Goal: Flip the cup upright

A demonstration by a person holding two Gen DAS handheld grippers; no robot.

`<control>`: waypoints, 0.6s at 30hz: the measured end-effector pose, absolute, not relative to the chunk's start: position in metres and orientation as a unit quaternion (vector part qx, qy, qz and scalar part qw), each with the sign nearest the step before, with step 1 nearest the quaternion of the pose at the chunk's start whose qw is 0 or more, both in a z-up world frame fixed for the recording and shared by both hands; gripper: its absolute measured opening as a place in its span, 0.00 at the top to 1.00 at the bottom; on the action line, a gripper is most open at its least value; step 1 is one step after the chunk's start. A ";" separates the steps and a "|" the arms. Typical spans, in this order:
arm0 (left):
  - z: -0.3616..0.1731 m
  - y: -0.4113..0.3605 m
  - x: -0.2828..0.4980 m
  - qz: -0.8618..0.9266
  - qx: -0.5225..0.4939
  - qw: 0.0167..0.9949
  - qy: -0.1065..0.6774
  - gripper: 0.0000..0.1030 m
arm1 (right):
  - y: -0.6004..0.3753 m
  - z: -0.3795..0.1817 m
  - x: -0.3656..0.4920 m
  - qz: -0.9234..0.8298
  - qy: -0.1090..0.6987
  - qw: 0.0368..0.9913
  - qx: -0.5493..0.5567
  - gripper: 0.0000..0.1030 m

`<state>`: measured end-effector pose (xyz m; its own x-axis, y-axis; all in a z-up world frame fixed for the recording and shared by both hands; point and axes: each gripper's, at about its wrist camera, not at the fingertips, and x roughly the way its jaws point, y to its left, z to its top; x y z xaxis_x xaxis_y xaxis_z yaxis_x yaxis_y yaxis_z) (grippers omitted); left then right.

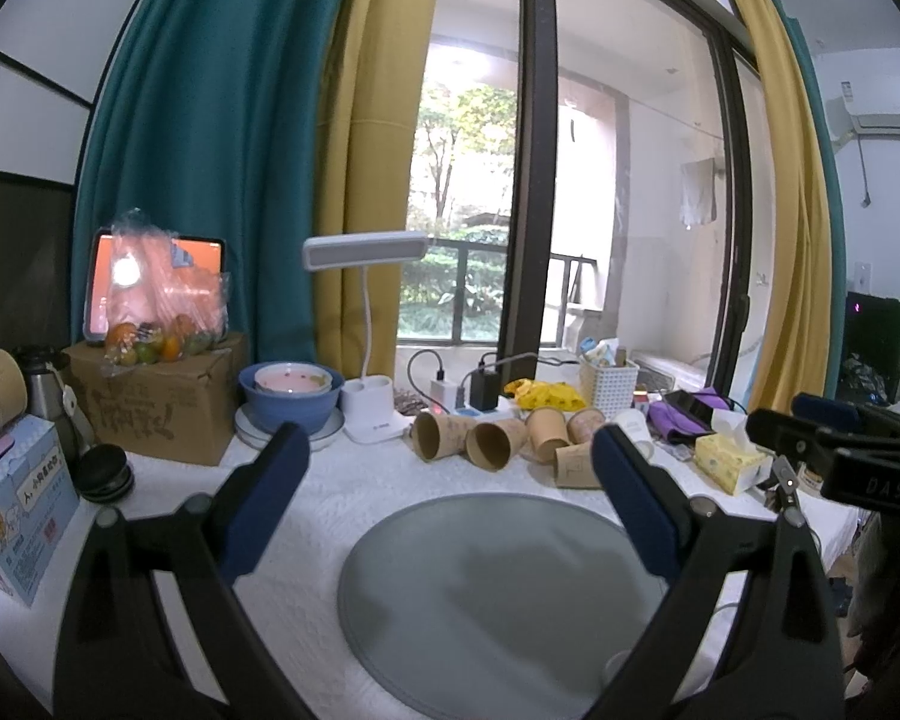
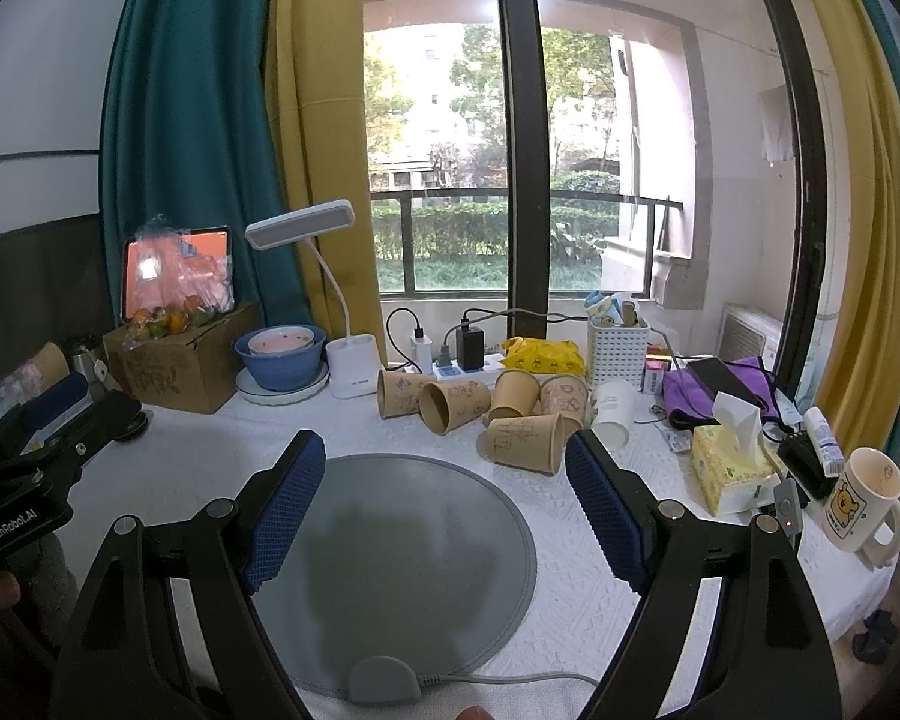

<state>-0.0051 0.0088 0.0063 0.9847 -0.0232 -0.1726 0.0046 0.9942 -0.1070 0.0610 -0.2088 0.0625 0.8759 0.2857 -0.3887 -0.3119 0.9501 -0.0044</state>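
Note:
Several brown paper cups (image 2: 525,443) lie on their sides or stand in a cluster at the back of the white table, behind a round grey mat (image 2: 402,540); they also show in the left wrist view (image 1: 495,444). A white paper cup (image 2: 612,414) lies tilted beside them. My left gripper (image 1: 450,450) is open and empty above the mat (image 1: 498,588). My right gripper (image 2: 444,456) is open and empty above the mat, short of the nearest lying cup. The right gripper also shows at the right edge of the left wrist view (image 1: 840,438).
A blue bowl (image 2: 282,357), white desk lamp (image 2: 351,369), power strip (image 2: 468,363), white basket (image 2: 618,348) and cardboard box (image 2: 180,366) line the back. A tissue box (image 2: 732,462) and white mug (image 2: 864,501) stand at the right.

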 end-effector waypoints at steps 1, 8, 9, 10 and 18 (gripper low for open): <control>0.006 0.008 -0.005 -0.007 -0.053 0.995 0.087 0.07 | -0.209 0.062 0.061 0.154 0.195 0.968 -0.033 0.18; 0.006 0.007 -0.005 -0.007 -0.053 0.995 0.087 0.07 | -0.209 0.062 0.061 0.155 0.196 0.968 -0.033 0.18; 0.006 0.008 -0.005 -0.007 -0.053 0.995 0.087 0.07 | -0.209 0.062 0.061 0.155 0.195 0.968 -0.033 0.18; 0.006 0.007 -0.005 -0.006 -0.053 0.995 0.087 0.07 | -0.209 0.062 0.062 0.155 0.196 0.968 -0.033 0.18; 0.004 0.009 -0.007 -0.005 -0.055 0.995 0.087 0.07 | -0.208 0.063 0.062 0.155 0.196 0.968 -0.034 0.18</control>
<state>-0.0067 0.0095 0.0037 0.9848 -0.0192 -0.1726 0.0000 0.9939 -0.1107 0.0617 -0.2079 0.0627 0.8751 0.2859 -0.3904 -0.3126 0.9499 -0.0051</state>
